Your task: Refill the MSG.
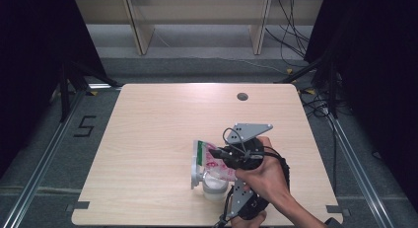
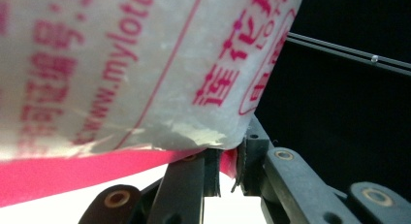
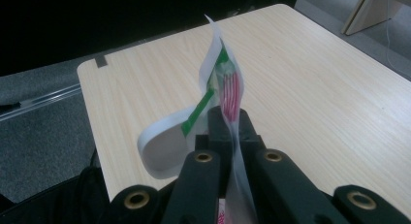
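Two grippers, one bag, both clamped on it.
Desk point(image 1: 148, 139): light wood; the work sits near its front edge, right of centre.
Bag point(image 1: 213, 161): clear plastic pouch of white powder or grains, red print, green strip at the top edge; held tilted above a cup, open mouth toward the left.
Cup point(image 1: 214, 187): small, pale, standing on the desk directly under the bag; looks partly filled with white.
Right gripper point(image 3: 228, 118): fingers pressed together on the bag's thin top edge, film standing up between them.
Left gripper point(image 2: 227, 162): fingers pinching the bag's red bottom seam.
Risk: thin film could slip out of either pinch, so the bag drops onto the cup and tips it.
Risk: tilting too fast dumps the contents past the narrow cup rim onto the desk.
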Available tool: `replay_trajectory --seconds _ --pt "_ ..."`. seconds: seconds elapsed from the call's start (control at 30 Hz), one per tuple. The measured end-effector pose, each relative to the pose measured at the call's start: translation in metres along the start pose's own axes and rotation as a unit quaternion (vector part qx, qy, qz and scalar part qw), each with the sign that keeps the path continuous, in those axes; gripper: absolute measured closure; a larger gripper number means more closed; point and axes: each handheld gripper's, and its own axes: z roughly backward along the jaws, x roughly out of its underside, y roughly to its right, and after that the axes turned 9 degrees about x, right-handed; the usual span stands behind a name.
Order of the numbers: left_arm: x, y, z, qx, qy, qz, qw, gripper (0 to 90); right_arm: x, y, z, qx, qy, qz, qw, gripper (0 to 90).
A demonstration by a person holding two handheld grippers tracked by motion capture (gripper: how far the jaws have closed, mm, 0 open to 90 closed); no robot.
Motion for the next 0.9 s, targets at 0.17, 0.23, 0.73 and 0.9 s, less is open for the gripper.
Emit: replay_trajectory --seconds 0.17,0.23,0.73,0.9 --pt "-0.0016 -0.0002 0.0005 -0.007 -0.012 -0.003 0.9999 81.7 -0.0005 -0.0011 0.0001 0.0 -0.004 -0.005 1.0 90.0" --pt "-0.0017 0.0003 0.0 -0.004 -0.005 0.003 1.0 81.7 -0.0007 -0.0007 -0.0011 0.001 0.003 0.001 1.0 90.0" --pt "-0.0025 0.0002 -0.0002 -0.004 -0.004 0.003 1.0 81.7 -0.0017 -0.0006 -0.001 -0.001 0.004 0.003 1.0 90.0" --pt "-0.0025 0.0007 0.0 -0.007 -0.004 0.005 1.0 81.7 -0.0017 -0.0007 -0.0008 0.0 0.006 0.003 1.0 90.0"
